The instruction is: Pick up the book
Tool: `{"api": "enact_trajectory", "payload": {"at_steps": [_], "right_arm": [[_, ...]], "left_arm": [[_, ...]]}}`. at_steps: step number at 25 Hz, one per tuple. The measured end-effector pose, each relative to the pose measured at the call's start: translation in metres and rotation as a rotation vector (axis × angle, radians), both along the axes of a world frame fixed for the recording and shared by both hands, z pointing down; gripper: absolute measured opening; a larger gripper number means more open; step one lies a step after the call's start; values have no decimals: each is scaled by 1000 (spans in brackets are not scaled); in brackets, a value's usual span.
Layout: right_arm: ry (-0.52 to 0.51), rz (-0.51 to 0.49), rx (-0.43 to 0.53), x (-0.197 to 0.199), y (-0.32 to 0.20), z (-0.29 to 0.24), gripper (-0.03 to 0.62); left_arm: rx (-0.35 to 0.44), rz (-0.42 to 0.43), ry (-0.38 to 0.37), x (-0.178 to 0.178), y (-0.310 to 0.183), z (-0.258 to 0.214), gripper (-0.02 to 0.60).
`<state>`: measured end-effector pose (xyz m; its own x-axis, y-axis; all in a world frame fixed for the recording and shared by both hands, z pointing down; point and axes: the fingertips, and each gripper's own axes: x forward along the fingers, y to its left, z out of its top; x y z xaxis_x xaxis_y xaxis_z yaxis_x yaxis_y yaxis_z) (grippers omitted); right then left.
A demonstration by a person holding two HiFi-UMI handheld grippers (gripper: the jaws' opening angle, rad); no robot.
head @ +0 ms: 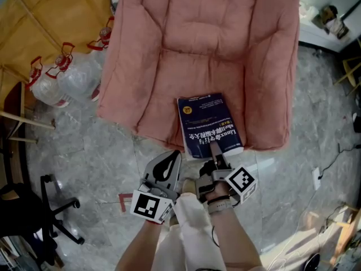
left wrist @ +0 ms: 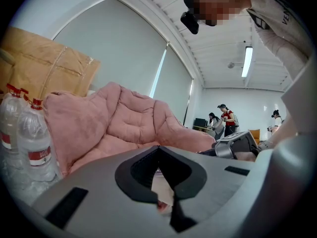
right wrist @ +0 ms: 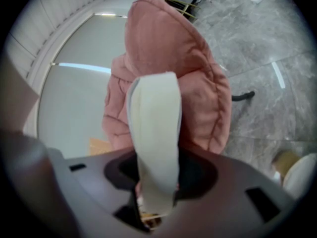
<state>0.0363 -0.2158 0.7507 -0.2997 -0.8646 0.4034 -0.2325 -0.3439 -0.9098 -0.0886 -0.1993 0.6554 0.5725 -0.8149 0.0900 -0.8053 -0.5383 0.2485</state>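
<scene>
Scene: large pink quilted armchair (head: 214,44) on a grey marble floor (head: 101,151).

Task object: blue softcover book with white print (head: 207,124) lies cover-up on the front of the armchair seat. Its near end reaches the seat's front edge. Cannot tell whether that end is raised off the cushion.

Right gripper (head: 214,149): jaws part-way apart and clamped on the near end of the book. In the right gripper view the cream page edge of the book (right wrist: 156,133) stands between the two jaws and fills the gap, with the armchair behind it. Marker cube sits just behind, at the person's hand.

Left gripper (head: 176,156): just left of the right one, over the floor in front of the armchair, not touching the book. In the left gripper view (left wrist: 159,148) the jaw tips meet in a point with nothing clamped. It faces the armchair roughly level.

Surroundings: clear plastic water bottles with red caps (head: 56,81) stand on the floor left of the armchair, beside a yellow-brown wrapped panel (head: 56,16). Black office chair (head: 34,213) at lower left. People stand (left wrist: 225,118) far back in the room.
</scene>
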Motion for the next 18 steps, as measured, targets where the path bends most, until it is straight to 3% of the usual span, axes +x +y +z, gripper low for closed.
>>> {"api": "enact_trajectory", "payload": {"at_steps": [6, 18], "right_arm": [[-41, 18, 21, 2, 2, -13, 176], [-25, -74, 103, 10, 12, -47, 176]], "left_arm": [[1, -13, -4, -2, -4, -11, 8], [-6, -38, -6, -2, -13, -32, 8]]}}
